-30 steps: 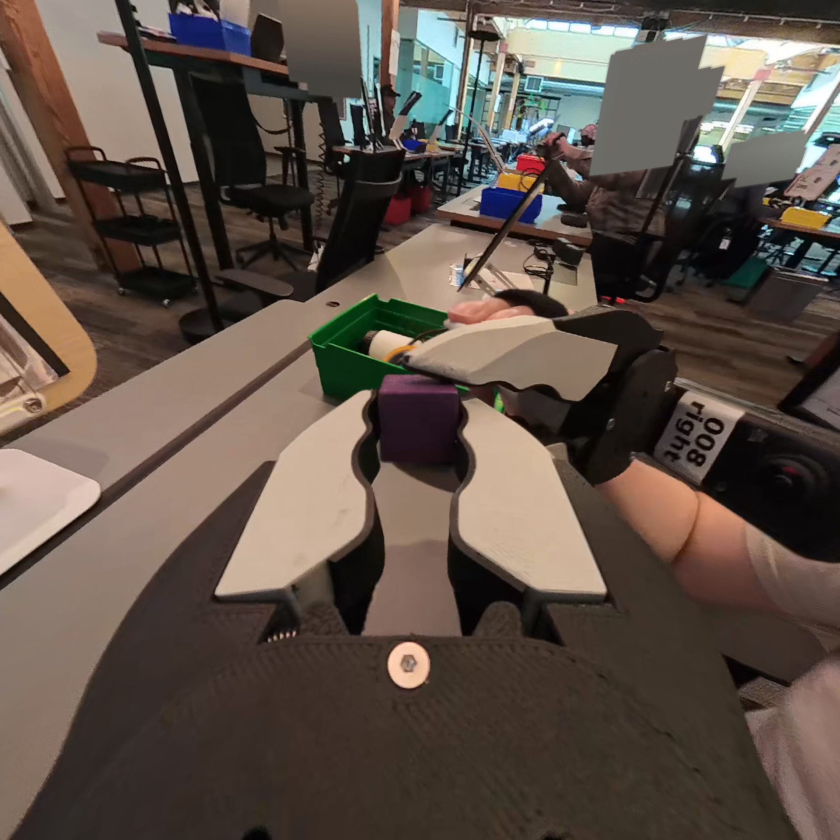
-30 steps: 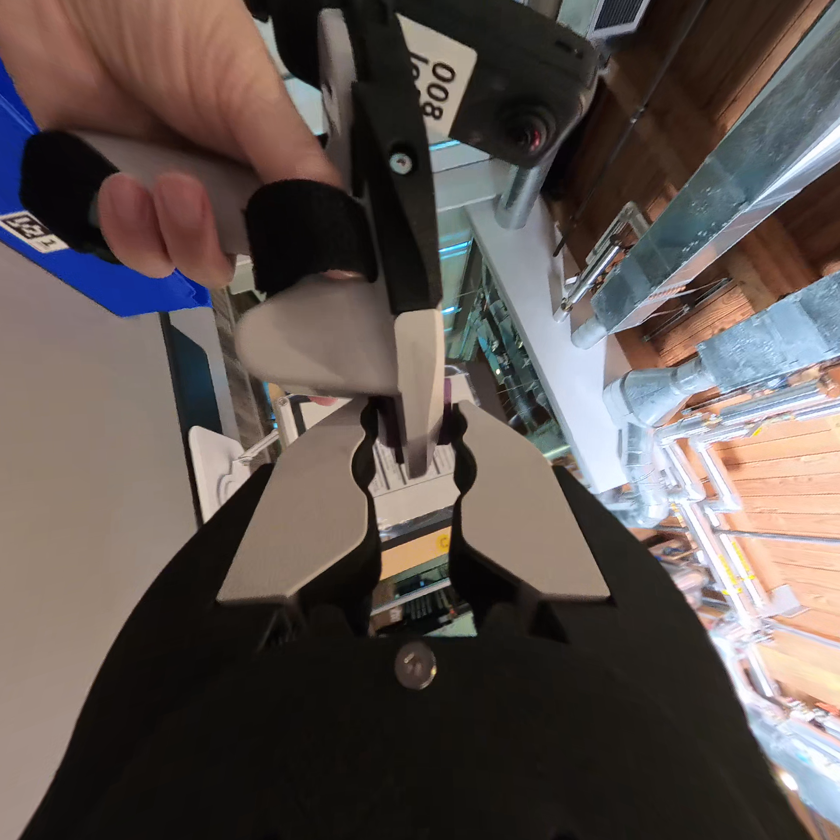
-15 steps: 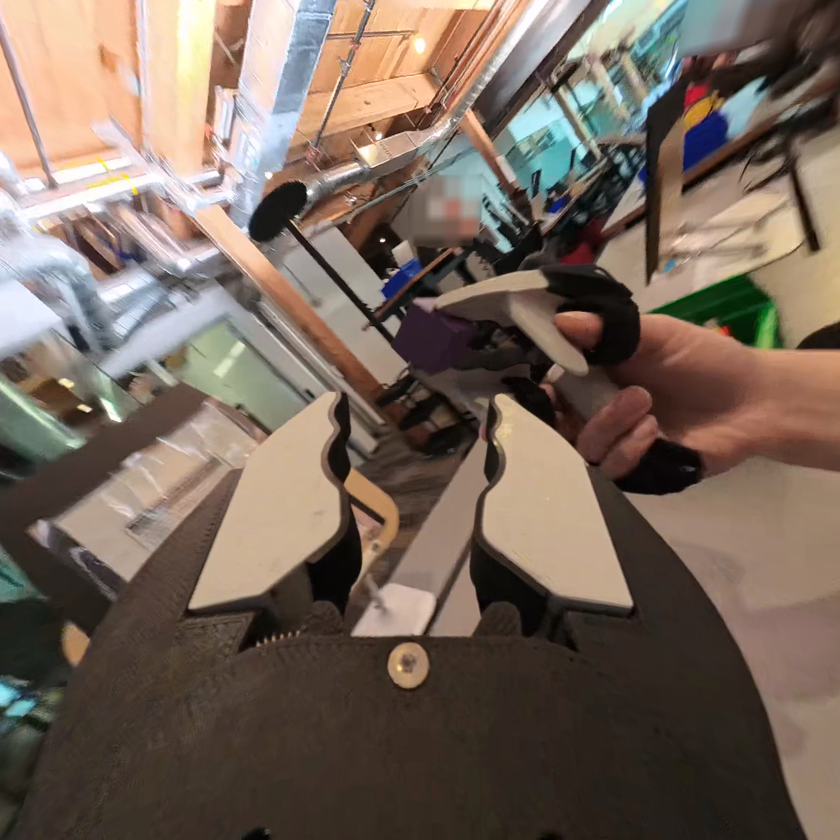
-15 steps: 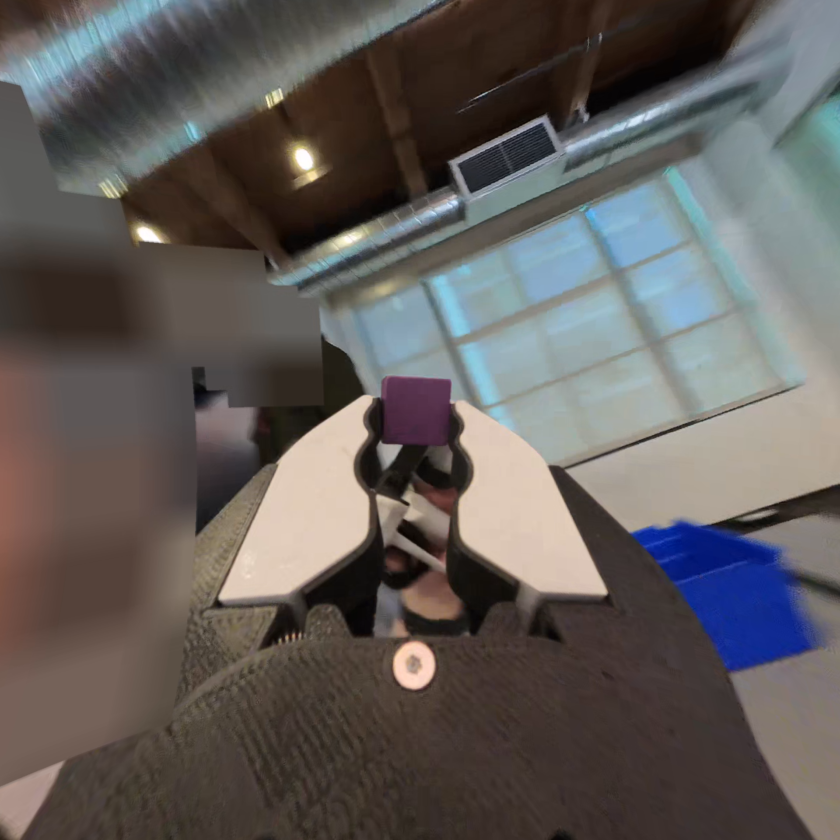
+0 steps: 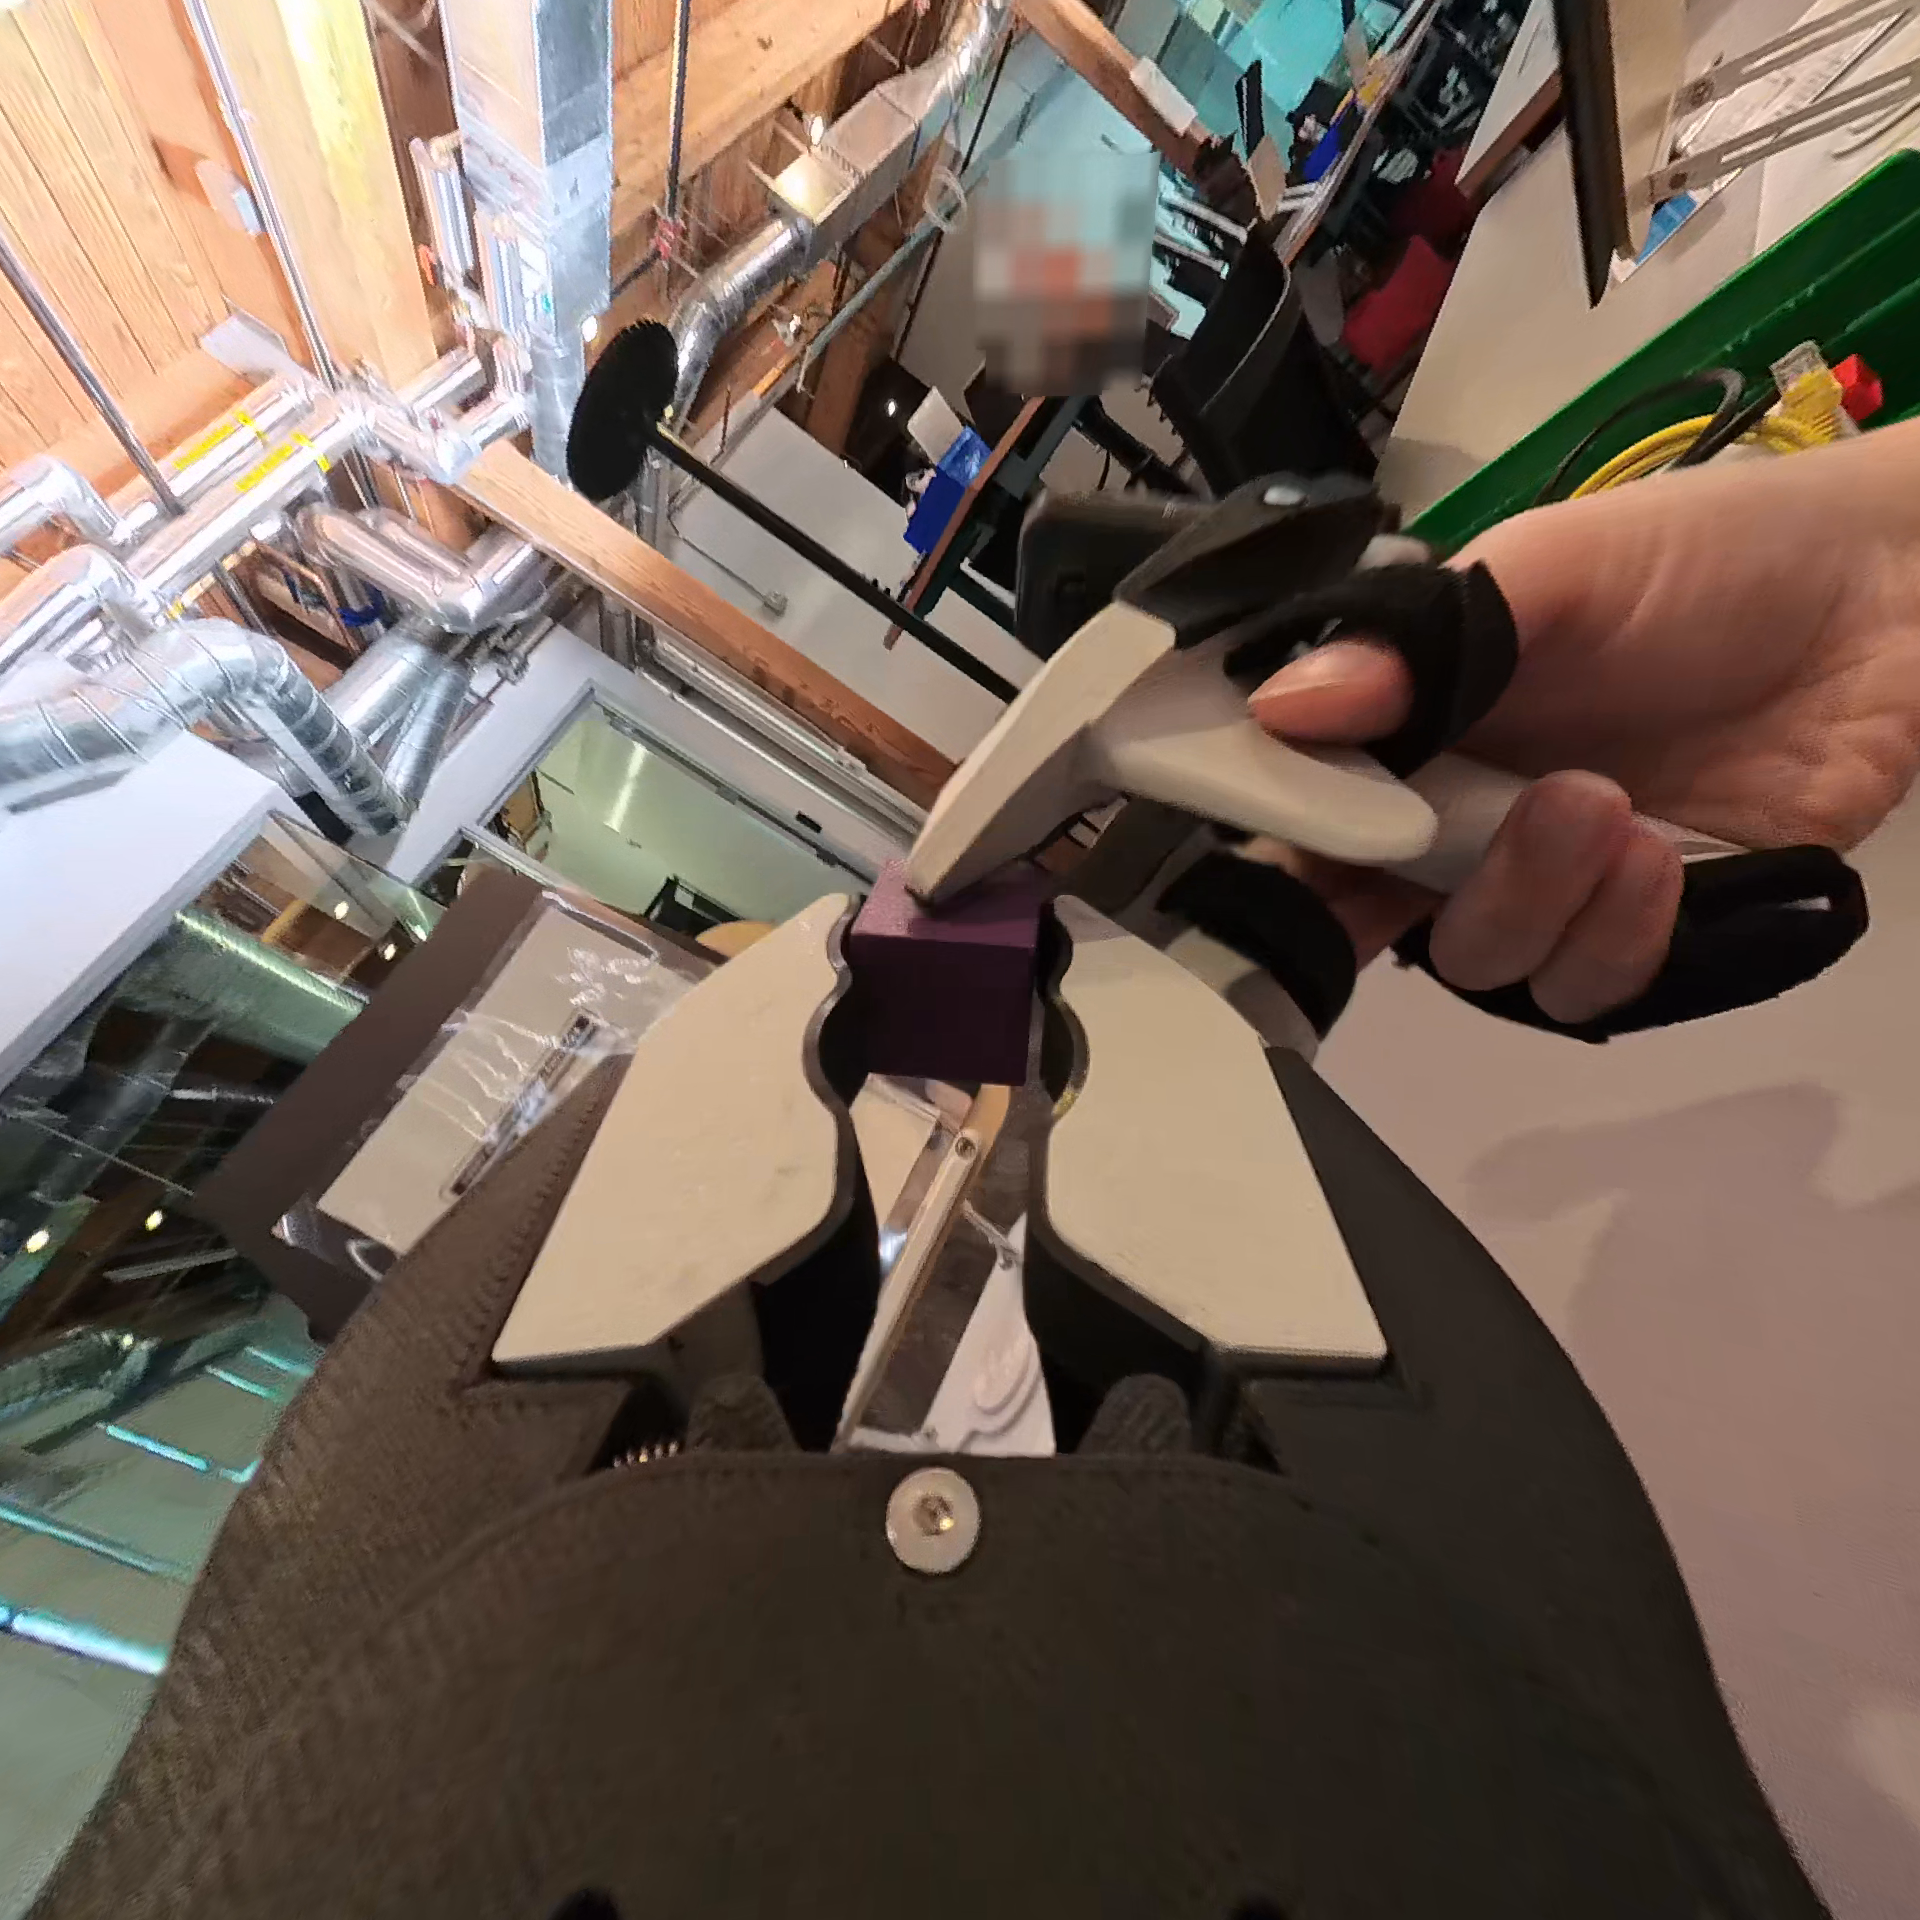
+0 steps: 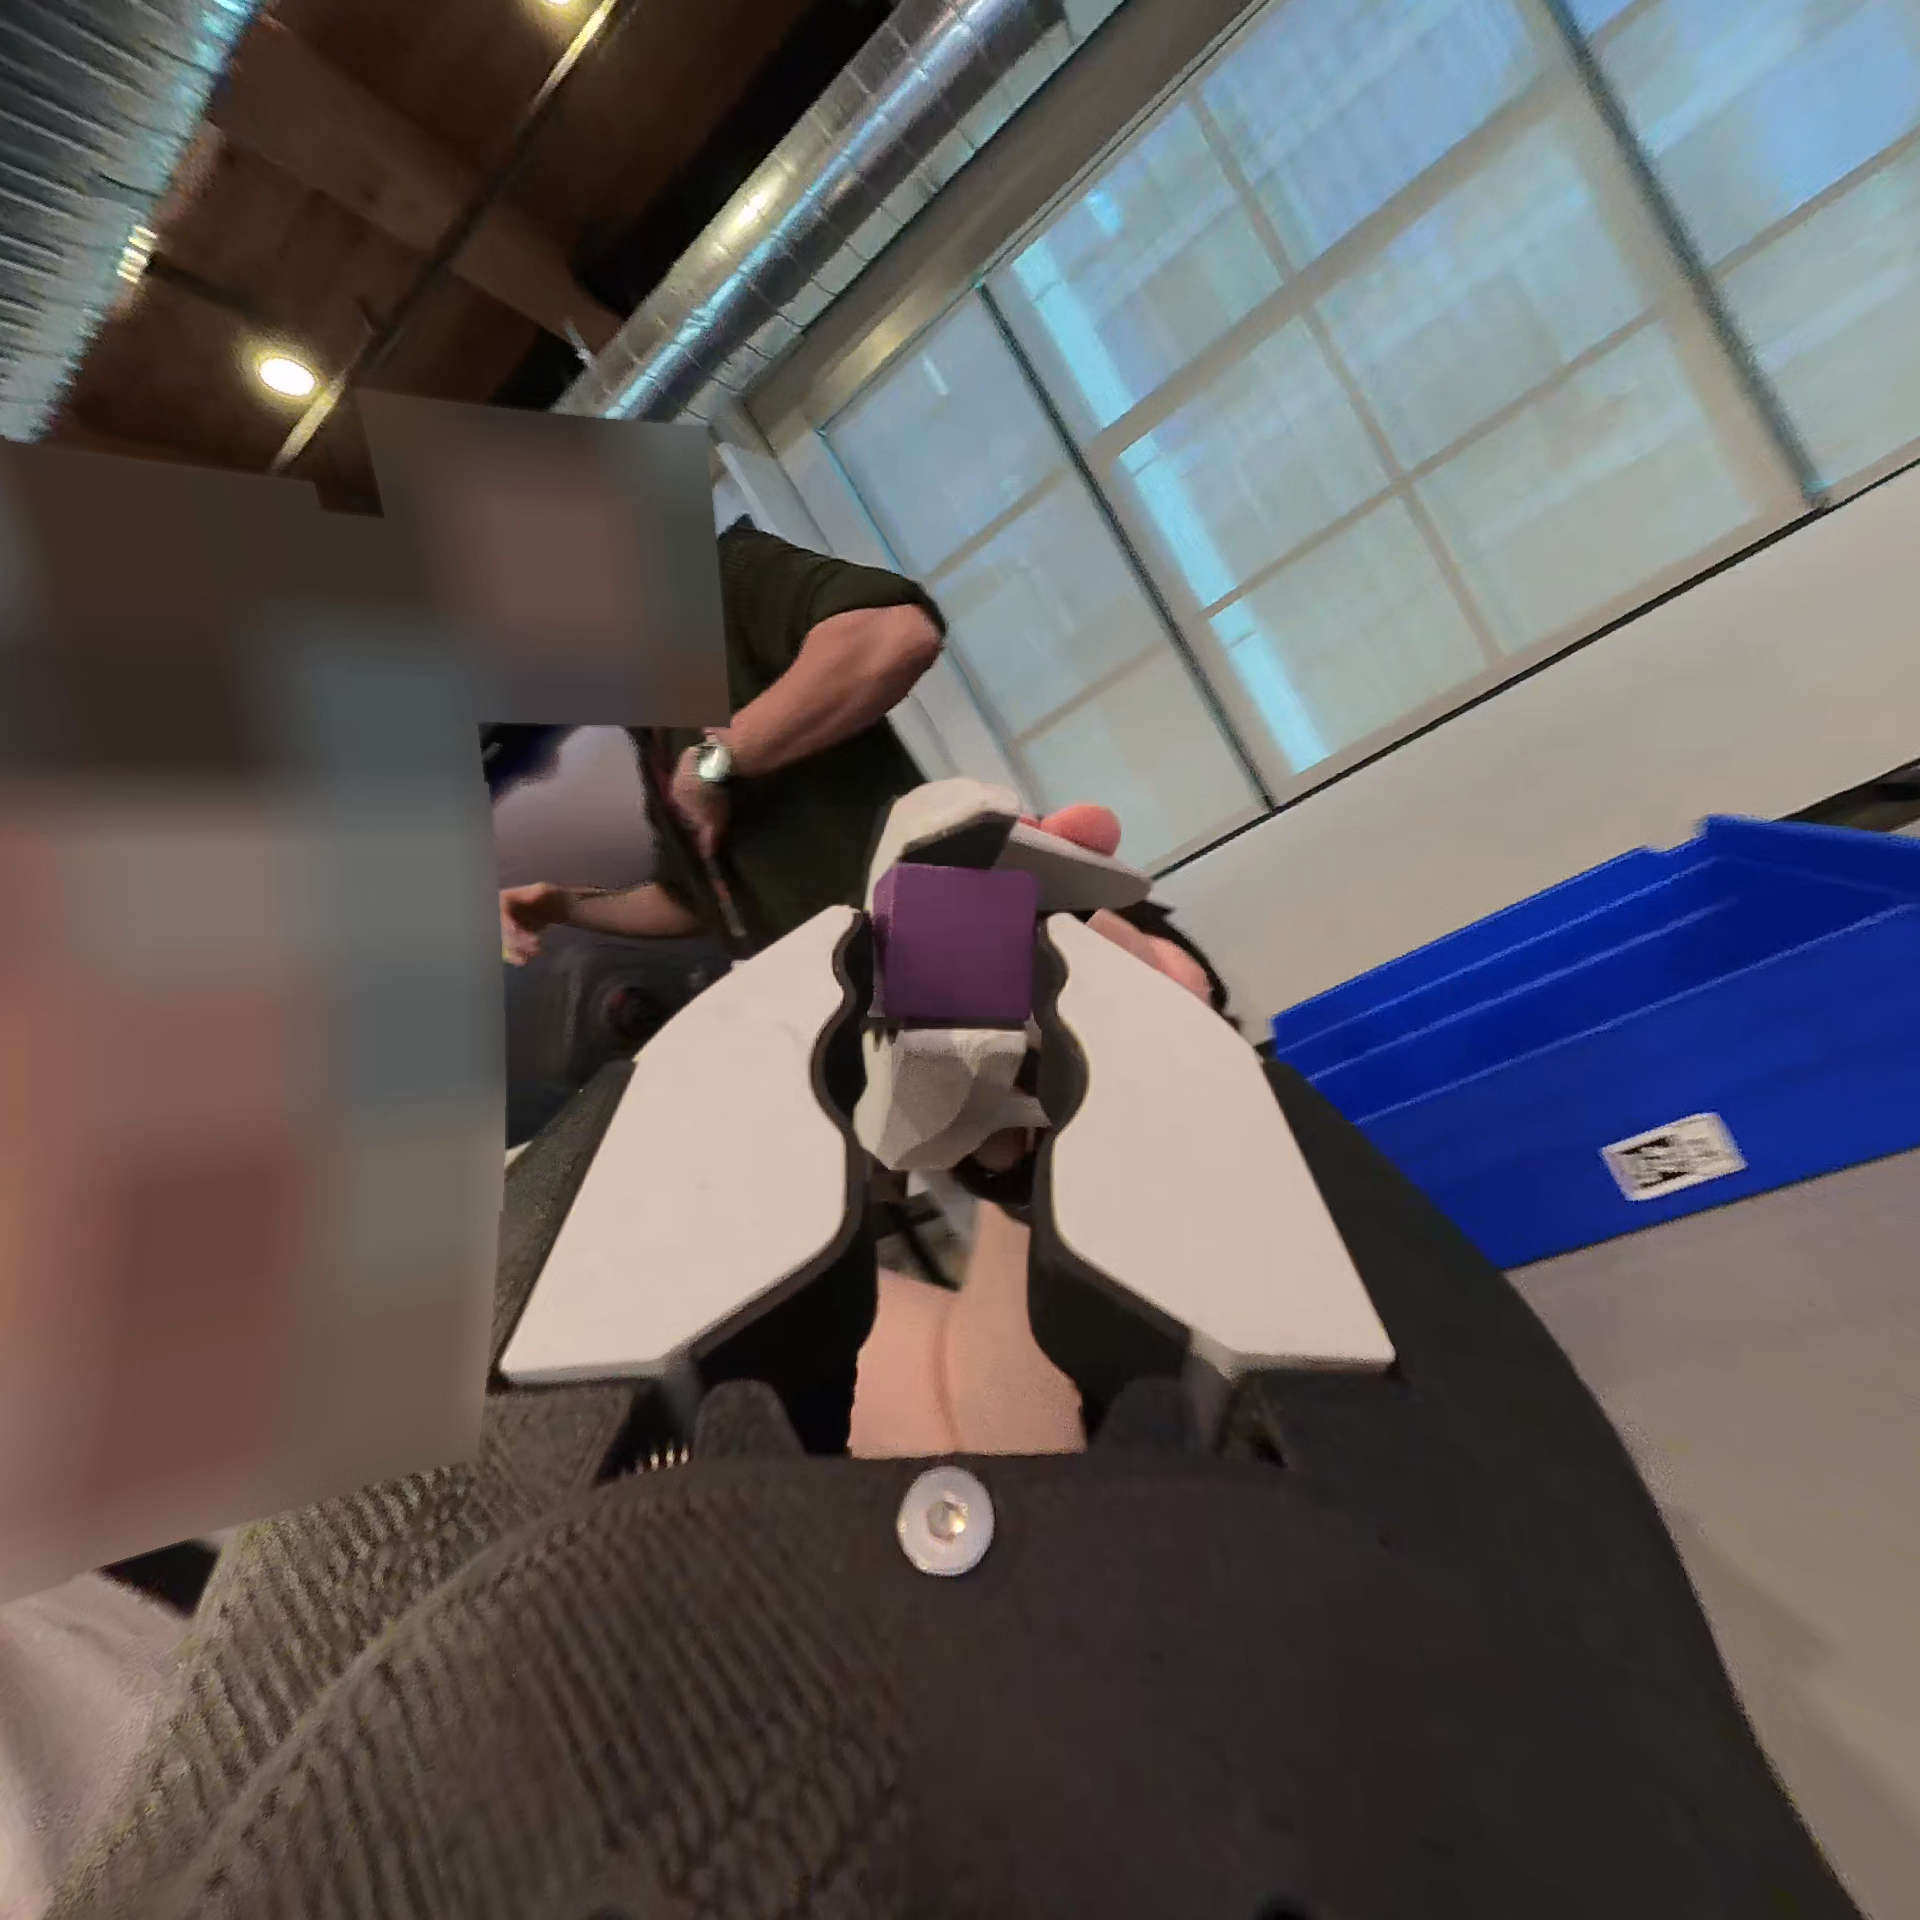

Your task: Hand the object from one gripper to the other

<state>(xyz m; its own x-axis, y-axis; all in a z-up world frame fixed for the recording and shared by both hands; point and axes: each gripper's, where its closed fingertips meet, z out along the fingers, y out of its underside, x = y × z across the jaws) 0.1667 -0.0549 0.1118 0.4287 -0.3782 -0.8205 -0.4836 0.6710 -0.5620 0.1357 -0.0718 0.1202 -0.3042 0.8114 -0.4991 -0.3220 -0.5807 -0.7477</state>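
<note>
Purple cube (image 5: 951,987) sits midair, pinched at once by both grippers' fingertips. Left gripper (image 5: 943,940) narrowed onto its sides; right gripper (image 6: 954,935) likewise clamped, crossing at an angle. Bare hand (image 5: 1662,727) holds the right tool. Green bin (image 5: 1714,343) and blue bin (image 6: 1621,987) behind.

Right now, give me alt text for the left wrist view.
A purple cube sits between the left gripper fingertips while the right gripper, held by a hand, also clamps it from above. Behind are ceiling ducts and a green bin.
</note>
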